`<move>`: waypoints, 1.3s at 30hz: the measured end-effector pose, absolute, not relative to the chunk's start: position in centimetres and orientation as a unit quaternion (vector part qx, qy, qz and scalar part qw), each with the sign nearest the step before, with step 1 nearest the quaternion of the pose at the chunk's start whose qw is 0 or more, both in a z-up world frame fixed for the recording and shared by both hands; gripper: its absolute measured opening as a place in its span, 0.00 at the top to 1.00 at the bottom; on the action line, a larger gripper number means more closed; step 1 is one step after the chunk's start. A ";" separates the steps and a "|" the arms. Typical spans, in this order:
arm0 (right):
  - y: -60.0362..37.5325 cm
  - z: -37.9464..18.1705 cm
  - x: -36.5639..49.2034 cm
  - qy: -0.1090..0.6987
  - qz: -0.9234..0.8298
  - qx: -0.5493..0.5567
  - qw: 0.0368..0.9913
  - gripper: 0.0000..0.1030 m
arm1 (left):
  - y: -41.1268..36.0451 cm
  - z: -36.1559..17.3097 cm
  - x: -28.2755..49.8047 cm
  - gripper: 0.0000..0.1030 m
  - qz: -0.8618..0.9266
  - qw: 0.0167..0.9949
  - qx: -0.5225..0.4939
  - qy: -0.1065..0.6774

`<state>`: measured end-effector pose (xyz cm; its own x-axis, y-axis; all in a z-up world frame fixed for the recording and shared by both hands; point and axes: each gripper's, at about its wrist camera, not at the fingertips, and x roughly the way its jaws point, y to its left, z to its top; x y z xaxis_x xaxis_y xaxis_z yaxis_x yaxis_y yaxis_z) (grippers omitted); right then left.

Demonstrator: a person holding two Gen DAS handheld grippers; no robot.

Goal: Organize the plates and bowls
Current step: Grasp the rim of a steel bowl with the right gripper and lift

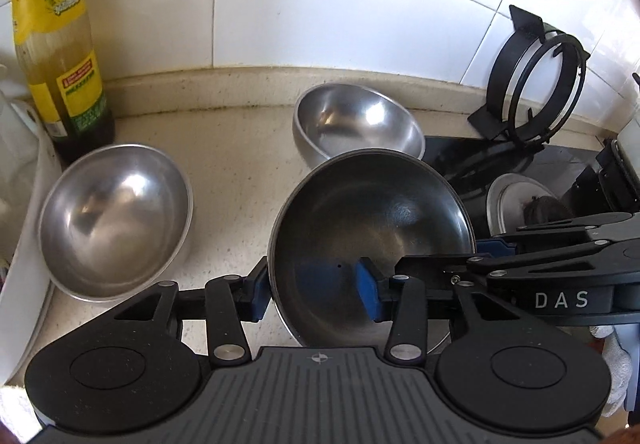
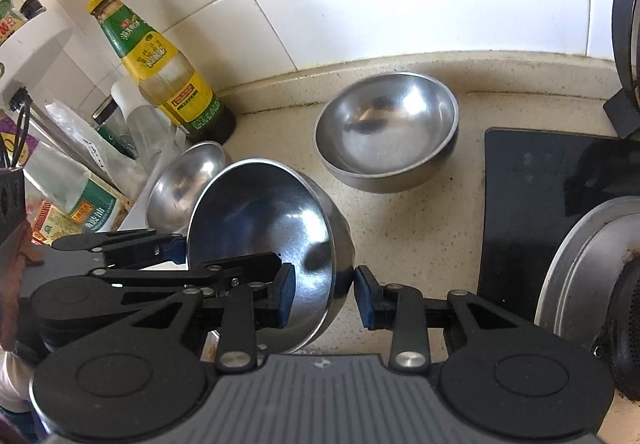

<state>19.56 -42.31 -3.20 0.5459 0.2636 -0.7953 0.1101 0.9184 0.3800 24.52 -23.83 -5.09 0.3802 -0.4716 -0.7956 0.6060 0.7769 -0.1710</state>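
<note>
Here both tongs, left tongs (image 1: 316, 288) and right tongs (image 2: 324, 296), clamp one steel bowl's (image 1: 372, 220) opposite rims; it tilts.

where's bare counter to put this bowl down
The held bowl has bare counter on its right, bordered by the back bowl, the black hob and the held bowl itself. A smaller bare strip lies between the bottle and the back bowl, along the wall. The left side is crowded: left bowl, bottle, packets.
</note>
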 end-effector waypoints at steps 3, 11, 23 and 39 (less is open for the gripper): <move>-42.4 -4.0 19.8 0.486 0.040 0.204 0.849 0.61 | -24.2 -5.6 24.6 0.50 -0.323 0.825 0.079 0.458; -43.6 -3.2 19.4 0.481 0.021 0.203 0.852 0.60 | -24.3 -5.6 24.7 0.36 -0.317 0.828 0.090 0.454; -47.3 -1.1 21.4 0.450 -0.023 0.204 0.869 0.53 | -25.2 -2.7 25.4 0.27 -0.315 0.847 0.124 0.411; -50.4 -4.1 27.2 0.469 -0.052 0.216 0.855 0.52 | -31.3 -3.7 30.8 0.20 -0.313 0.844 0.166 0.402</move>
<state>27.17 -50.41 -4.11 0.5553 0.1136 -0.8239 0.2912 0.9013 0.3206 30.80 -31.33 -3.74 0.4800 -0.3960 -0.7828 0.6625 0.7486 0.0275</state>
